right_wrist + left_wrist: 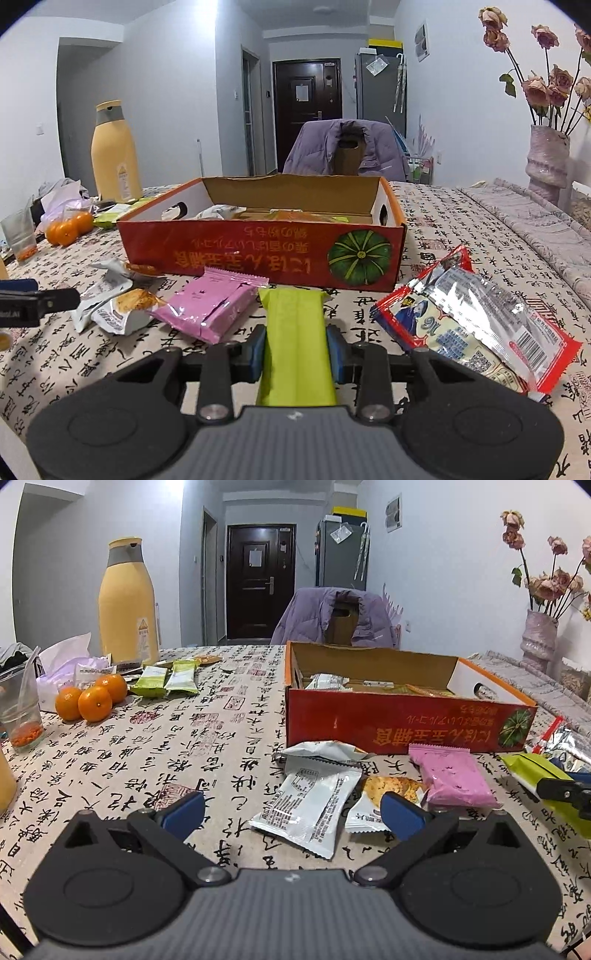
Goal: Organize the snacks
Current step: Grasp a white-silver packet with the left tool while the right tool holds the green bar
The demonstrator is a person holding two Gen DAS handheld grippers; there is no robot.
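Fingers of the right gripper clamp the green snack bar between them, left gripper's released.

The tabletop is covered by a beige cloth printed with black calligraphy and red seal marks. Near its far left corner stands a tall yellow thermos jug with a grey collar. In front of the jug, toward the left edge, three oranges lie touching one another, beside crumpled white tissue paper. A clear plastic cup with orange bits at its bottom stands at the left edge. Beyond the far edge, a purple jacket hangs over a chair. At the far right corner, a vase holds dried pink roses. A dark door closes the hallway behind.
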